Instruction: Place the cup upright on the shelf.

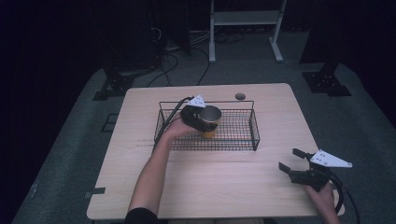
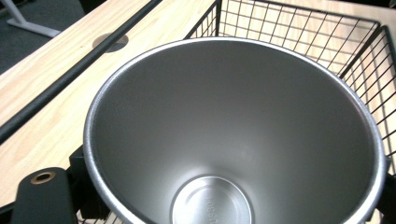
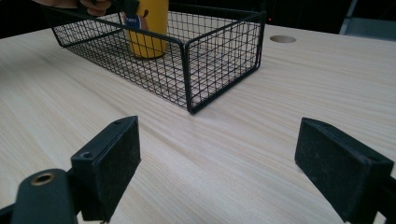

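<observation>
We note the left gripper [image 1: 198, 120] pinching the yellow steel-lined cup [image 1: 209, 122], upright inside the black wire basket [image 1: 243, 140] at the desk's [image 1: 205, 196] centre, probably being set down or lifted out. The right gripper [image 1: 295, 160] waits at four o'clock, fingers [image 3: 109, 163] spread, holding nothing, clear of the basket.

Faint stamped lettering on the inner bottom of the steel cup [image 2: 212, 205], too small to read. Blue label with white print on the cup's yellow outside [image 3: 132, 21], too blurred to make out.
</observation>
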The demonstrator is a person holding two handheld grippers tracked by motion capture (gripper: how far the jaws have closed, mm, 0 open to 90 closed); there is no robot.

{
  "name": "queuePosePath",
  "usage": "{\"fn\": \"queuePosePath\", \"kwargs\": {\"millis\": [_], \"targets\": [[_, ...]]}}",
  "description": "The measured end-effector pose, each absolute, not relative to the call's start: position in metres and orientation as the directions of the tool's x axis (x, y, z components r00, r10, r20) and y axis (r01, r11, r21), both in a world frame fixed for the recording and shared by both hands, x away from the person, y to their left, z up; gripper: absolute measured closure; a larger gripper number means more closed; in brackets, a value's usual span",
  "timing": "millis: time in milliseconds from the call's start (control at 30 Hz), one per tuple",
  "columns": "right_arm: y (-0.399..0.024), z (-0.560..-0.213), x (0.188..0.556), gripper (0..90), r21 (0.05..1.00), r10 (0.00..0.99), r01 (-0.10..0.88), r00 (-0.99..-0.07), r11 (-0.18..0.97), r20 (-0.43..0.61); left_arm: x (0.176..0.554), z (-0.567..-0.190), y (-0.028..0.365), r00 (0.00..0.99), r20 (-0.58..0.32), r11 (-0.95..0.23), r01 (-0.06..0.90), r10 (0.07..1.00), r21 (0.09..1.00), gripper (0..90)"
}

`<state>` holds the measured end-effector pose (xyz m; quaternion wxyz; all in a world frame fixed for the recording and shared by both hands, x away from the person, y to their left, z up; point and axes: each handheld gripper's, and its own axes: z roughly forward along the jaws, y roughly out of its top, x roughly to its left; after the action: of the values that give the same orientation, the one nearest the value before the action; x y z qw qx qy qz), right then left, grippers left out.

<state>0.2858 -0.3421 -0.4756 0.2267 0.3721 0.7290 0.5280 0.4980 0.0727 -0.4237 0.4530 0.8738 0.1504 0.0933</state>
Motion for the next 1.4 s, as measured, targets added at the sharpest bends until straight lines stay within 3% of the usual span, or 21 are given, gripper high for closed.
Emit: {"fn": "queuePosePath", "kwargs": {"millis": [967,1400], "targets": [[-0.342,-0.476,0.286,13.2,0.939,0.78,0.302,-0.622,0.167,0.062,0.495,-0.419,0.074,0.919,0.062,-0.529,0.168,0.39,0.832,0.6],[-0.343,-0.476,0.285,13.2,0.94,0.777,0.297,-0.627,0.168,0.059,0.492,-0.411,0.072,0.919,0.079,-0.516,0.145,0.387,0.844,0.0]]}}
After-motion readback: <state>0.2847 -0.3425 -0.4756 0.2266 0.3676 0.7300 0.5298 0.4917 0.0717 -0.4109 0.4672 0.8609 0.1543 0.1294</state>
